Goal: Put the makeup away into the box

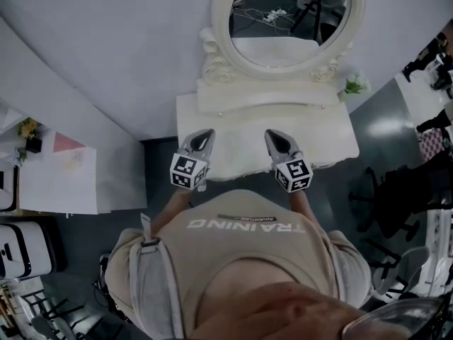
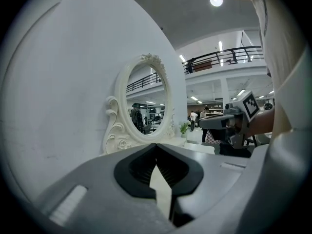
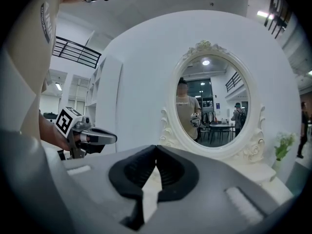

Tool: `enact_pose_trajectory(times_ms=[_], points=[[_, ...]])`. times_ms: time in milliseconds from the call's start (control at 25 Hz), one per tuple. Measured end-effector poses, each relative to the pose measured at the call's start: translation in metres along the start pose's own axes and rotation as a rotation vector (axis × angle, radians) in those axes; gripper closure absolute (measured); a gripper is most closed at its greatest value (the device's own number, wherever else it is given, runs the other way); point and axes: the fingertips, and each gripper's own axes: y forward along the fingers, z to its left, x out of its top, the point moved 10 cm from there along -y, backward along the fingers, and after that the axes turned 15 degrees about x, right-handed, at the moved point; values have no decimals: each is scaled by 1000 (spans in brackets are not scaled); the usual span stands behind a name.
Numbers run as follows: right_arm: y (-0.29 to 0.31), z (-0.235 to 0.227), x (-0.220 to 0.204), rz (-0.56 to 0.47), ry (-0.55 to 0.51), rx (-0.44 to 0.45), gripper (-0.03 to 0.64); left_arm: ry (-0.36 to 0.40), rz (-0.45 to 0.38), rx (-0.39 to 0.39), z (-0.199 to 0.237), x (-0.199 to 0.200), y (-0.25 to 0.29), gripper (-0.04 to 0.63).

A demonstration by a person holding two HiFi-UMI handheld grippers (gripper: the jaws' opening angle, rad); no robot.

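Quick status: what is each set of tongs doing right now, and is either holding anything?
Left tongs: closed, holding nothing.
Right tongs: closed, holding nothing.

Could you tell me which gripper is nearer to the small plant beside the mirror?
Right. The right gripper is over the table on the side with the plant; the left gripper is over the opposite side.
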Motion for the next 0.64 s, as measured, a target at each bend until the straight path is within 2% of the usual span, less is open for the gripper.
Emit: enact_pose_trajectory(times_ms=[160,320,480,640], points=[[6,4,13,-38,-18,17,613,20,2,12,-1,3,-11,589],[7,1,16,-4,-58,55,613,16,15,37,-2,3,-17,589],[1,-6,7,32,-24,54,612,-2,41,49,-5,0,-16,589],[2,-17,12,15,-8,43,612,-33,54,48,-9,0,-8,589]])
